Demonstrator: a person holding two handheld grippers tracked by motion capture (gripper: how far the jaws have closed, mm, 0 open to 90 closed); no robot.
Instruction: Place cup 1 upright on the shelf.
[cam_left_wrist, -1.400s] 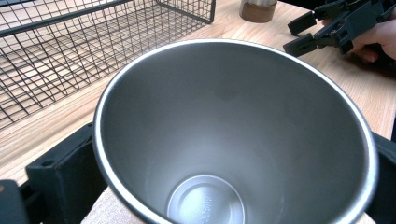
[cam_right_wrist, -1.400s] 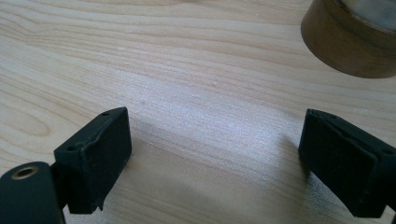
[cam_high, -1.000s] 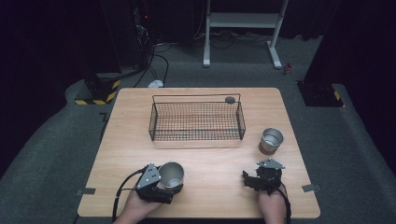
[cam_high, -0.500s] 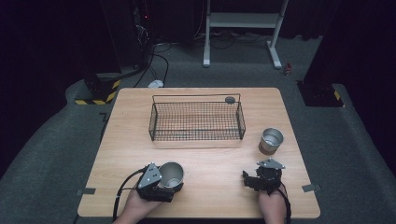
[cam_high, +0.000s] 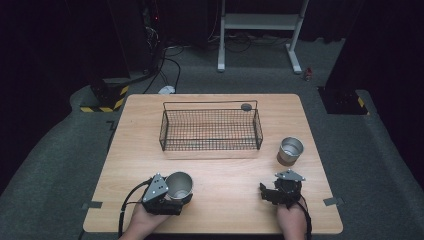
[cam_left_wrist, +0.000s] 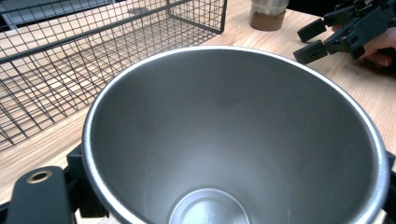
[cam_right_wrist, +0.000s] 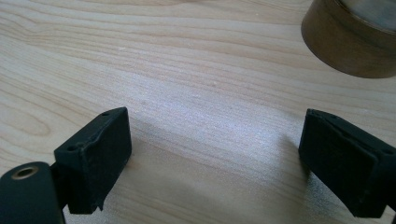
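Light wood table (cam_high: 215, 210) stood on grey carpet (cam_high: 55, 165) in a dark room, its top lit brightly while the far side faded to black. White metal stand (cam_high: 260, 22) with two feet was behind the table. Black cables (cam_high: 167, 62) ran across the floor to a small white object (cam_high: 166, 90). Yellow-black hazard tape (cam_high: 102, 106) marked a dark base at left, another base (cam_high: 345, 102) at right.
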